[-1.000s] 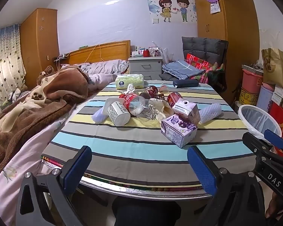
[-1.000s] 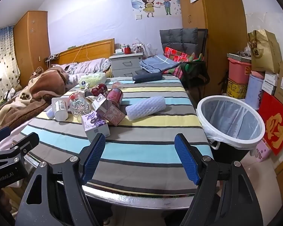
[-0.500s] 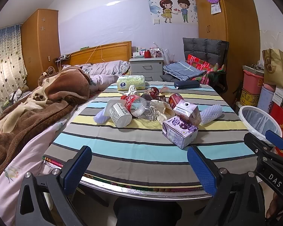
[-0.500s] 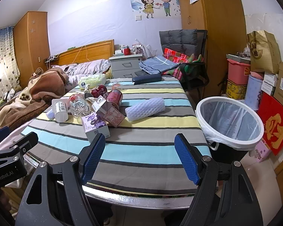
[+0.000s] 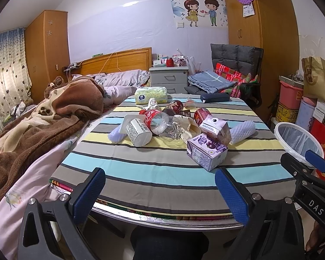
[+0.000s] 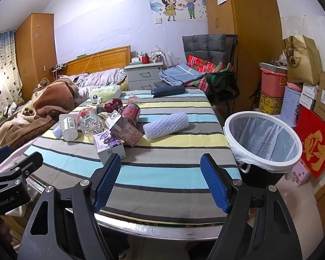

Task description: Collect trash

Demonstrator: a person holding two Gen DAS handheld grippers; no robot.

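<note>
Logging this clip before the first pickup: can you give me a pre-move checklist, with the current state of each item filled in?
1. Left gripper open and empty: ok.
2. Right gripper open and empty: ok.
3. Trash bin lined, mouth unobstructed, standing beside the table's right edge: ok.
4. Nearest trash, the purple carton, lying free on the striped tablecloth ahead of the right gripper: ok.
5. Clear bottle, white cup and cans bunched together, touching: not ok for a clean single grasp.
6. Whether the cartons are empty: cannot tell.

Trash pile (image 5: 175, 127) mid-table, bin (image 6: 263, 139) alongside.
</note>
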